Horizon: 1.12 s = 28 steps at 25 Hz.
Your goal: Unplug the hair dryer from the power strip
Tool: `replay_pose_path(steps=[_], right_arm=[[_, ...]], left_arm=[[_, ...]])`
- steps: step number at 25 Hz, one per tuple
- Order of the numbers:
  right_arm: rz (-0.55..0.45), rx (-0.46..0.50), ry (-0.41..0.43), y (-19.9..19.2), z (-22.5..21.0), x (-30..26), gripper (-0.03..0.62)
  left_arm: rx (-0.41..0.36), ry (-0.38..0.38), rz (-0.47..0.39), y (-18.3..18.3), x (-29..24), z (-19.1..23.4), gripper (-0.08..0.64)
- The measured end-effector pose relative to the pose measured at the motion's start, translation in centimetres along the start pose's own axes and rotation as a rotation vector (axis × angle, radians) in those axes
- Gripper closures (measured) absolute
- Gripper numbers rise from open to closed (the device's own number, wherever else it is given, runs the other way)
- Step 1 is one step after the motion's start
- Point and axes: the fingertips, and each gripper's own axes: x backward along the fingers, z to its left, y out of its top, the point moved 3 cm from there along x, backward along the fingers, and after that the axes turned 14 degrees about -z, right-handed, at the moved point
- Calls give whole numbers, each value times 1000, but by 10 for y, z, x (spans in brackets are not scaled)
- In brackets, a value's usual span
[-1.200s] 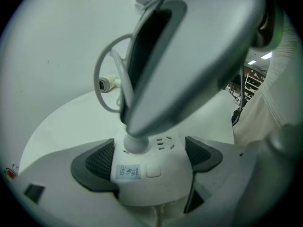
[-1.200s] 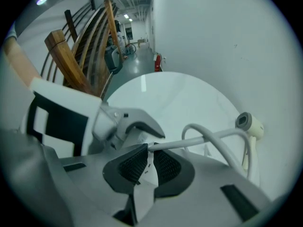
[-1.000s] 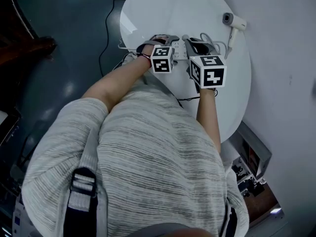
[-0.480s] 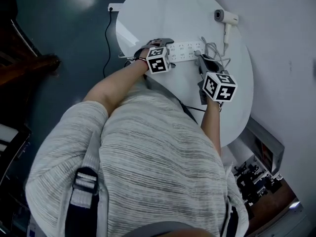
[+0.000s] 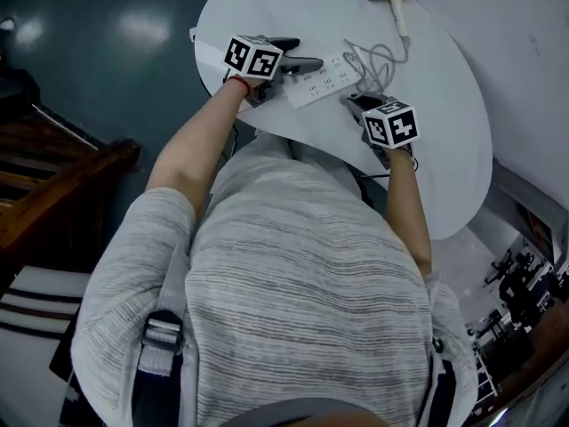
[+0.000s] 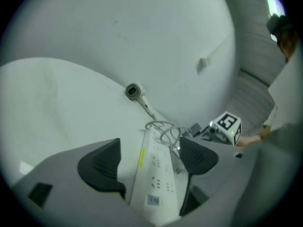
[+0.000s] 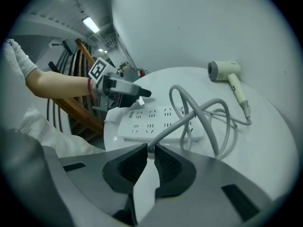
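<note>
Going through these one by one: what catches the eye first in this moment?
The right gripper is clamped on the hair dryer's grey cord, which loops loose over the white table. No plug shows in the sockets of the power strip. The left gripper holds that strip's near end, and the hair dryer lies on its side near the table's far edge.

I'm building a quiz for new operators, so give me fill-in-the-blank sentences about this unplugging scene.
The left gripper has the power ____ between its jaws.
The right gripper is shut on the grey ____.
The hair dryer lies unheld on the white ____.
Missing: strip; cord; table.
</note>
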Motion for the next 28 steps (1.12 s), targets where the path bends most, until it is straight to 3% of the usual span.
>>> replay_pose_path(steps=[1,4,5,7,10,12,14,16,20,24,26,28], right_arm=[[14,-4,13,-1,1,-2,538],[54,-16,40,-4,5,-9,538],[67,-21,46,-6,5,-11,538],[82,-30,45,-7,4,-14,537],[54,-60,14,-4,-1,-16,533],[37,-86,-8,-1,-5,-13,495],[27,-103,-27,1,-9,-5,477],[-13,-128,-41,5,-13,8,477],[-148,-177,-74,19,-19,38,477],[-233,-153,-89,30,-15,53,479],[-301,-141,-84,39,-11,59,482],[-383,-121,-72,49,-6,64,491]], left_arm=[[67,-7,-39,10,-1,4,206],[298,6,-161,32,-3,19,506],[400,27,-183,33,-4,26,533],[602,66,-188,27,-8,38,540],[842,129,-162,13,-13,50,540],[1003,160,-160,7,-15,56,541],[1141,168,-178,7,-15,61,540],[1231,187,-205,9,-14,65,540],[1272,218,-232,11,-11,68,540],[1214,122,-248,24,-9,59,540],[1109,13,-294,44,-10,44,540],[911,-139,-374,76,-8,14,540]])
